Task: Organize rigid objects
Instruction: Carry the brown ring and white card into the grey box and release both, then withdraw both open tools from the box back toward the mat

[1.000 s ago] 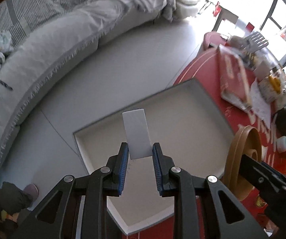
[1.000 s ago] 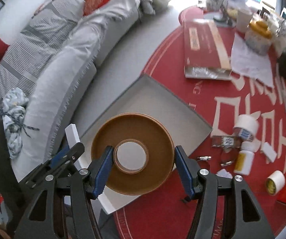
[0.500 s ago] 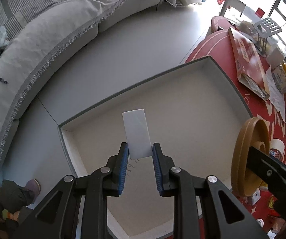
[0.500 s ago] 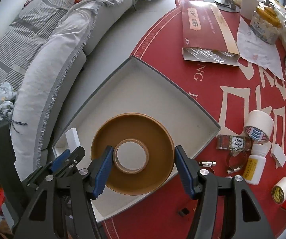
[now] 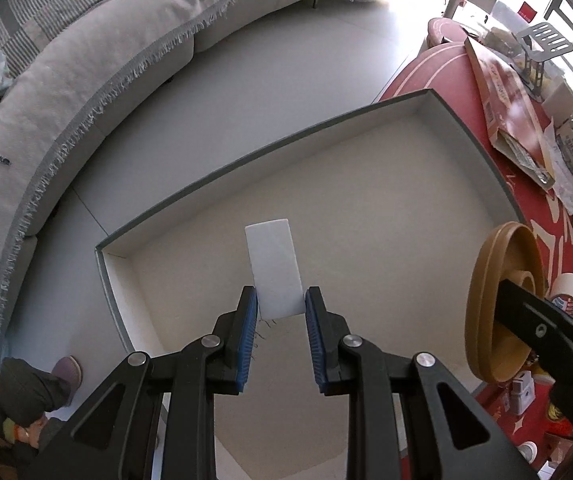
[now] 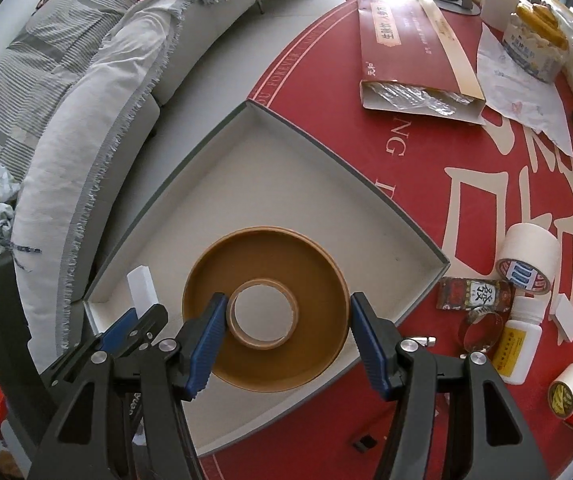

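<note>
My left gripper (image 5: 280, 306) is shut on a white rectangular block (image 5: 273, 262) and holds it above the near left part of an open grey box (image 5: 190, 188) with a cream inside. My right gripper (image 6: 286, 314) is shut on a large brown tape roll (image 6: 270, 354), one finger in the core and one on the outer rim, above the same box (image 6: 318, 140). The roll shows edge-on at the right of the left wrist view (image 5: 490, 308). The white block and left gripper show at the left of the right wrist view (image 6: 142, 290).
The box lies on a red round table (image 6: 406, 176). Right of it lie a white tape roll (image 6: 528, 260), a white pill bottle (image 6: 516, 348), a small tape roll (image 6: 570, 388), a metal ring (image 6: 482, 328) and a red packet (image 6: 474, 294). A red carton (image 6: 414, 40) lies beyond. A grey sofa (image 5: 86, 80) stands to the left.
Both grippers have moved forward and lower over the box, which now looks larger and fills more of both views. Each still holds its object.
</note>
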